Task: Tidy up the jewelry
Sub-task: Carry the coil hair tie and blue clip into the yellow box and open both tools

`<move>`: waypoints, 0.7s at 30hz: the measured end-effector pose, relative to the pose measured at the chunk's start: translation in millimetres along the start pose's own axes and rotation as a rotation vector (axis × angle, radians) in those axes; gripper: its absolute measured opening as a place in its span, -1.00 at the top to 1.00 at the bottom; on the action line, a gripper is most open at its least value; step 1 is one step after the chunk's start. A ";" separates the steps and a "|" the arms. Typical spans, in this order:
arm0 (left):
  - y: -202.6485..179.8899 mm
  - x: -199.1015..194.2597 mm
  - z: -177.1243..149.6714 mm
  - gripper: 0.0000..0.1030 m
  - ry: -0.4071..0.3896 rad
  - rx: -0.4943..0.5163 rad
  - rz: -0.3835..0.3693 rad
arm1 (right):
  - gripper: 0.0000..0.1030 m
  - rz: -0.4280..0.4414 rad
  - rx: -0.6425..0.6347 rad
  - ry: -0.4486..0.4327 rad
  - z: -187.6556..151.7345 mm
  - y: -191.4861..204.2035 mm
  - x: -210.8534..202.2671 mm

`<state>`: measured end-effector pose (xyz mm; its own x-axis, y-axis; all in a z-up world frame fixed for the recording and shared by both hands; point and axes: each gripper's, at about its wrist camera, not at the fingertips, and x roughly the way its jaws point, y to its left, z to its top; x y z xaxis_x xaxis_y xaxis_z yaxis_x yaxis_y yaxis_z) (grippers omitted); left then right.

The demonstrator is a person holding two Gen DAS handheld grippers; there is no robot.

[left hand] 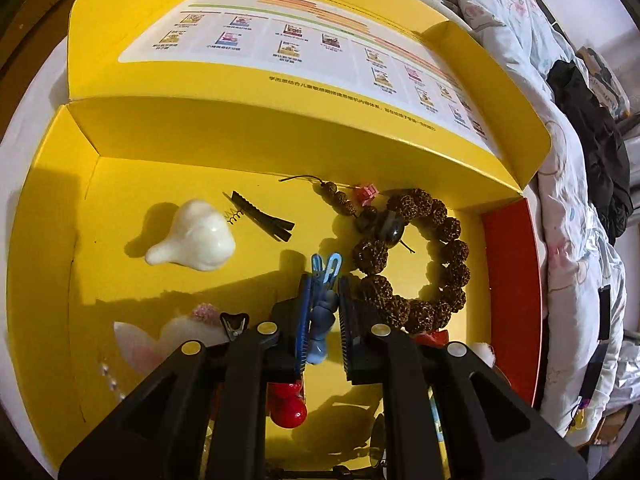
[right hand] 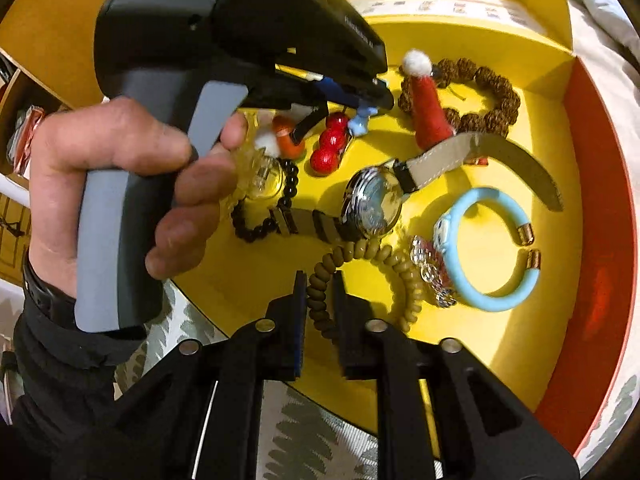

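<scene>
A yellow box (left hand: 168, 160) holds the jewelry. My left gripper (left hand: 323, 280) is shut on a blue hair clip (left hand: 322, 312) and holds it just above the box floor, beside a brown bead bracelet (left hand: 416, 256). In the right wrist view the left gripper (right hand: 376, 96) is seen from the side with the blue clip (right hand: 360, 120) hanging from it. My right gripper (right hand: 318, 280) is shut on an olive coil hair tie (right hand: 320, 292) at the near edge of the box (right hand: 500, 340).
In the left wrist view a white clip (left hand: 196, 238), a black clip (left hand: 262, 216) and red beads (left hand: 288, 404) lie in the box. In the right wrist view a watch (right hand: 376, 200), a light blue bangle (right hand: 492, 248), a red felt hat (right hand: 428, 108) and black beads (right hand: 288, 188) lie there. Bedding (left hand: 560, 160) surrounds the box.
</scene>
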<state>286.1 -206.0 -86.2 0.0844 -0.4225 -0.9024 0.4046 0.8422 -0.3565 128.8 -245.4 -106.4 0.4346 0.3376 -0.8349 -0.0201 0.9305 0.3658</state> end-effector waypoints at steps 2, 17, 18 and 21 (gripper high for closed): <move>0.4 -0.4 -0.5 0.61 -0.005 -0.004 -0.006 | 0.61 0.009 0.012 -0.015 2.6 -1.6 -4.2; -2.5 -49.3 -14.0 0.06 -0.126 0.012 0.031 | 0.13 0.019 0.043 -0.079 6.6 -22.4 -30.5; -3.7 -52.8 -15.9 0.06 -0.133 0.016 0.036 | -0.04 0.015 0.042 -0.077 7.3 -19.5 -29.6; -5.4 -55.7 -17.7 0.06 -0.135 0.016 0.043 | -0.41 -0.011 0.034 -0.082 6.1 -18.8 -27.7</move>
<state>263.1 -181.1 -38.3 0.2233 -0.4281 -0.8757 0.4120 0.8556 -0.3133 122.6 -273.1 -87.7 0.5073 0.3132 -0.8029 0.0149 0.9283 0.3716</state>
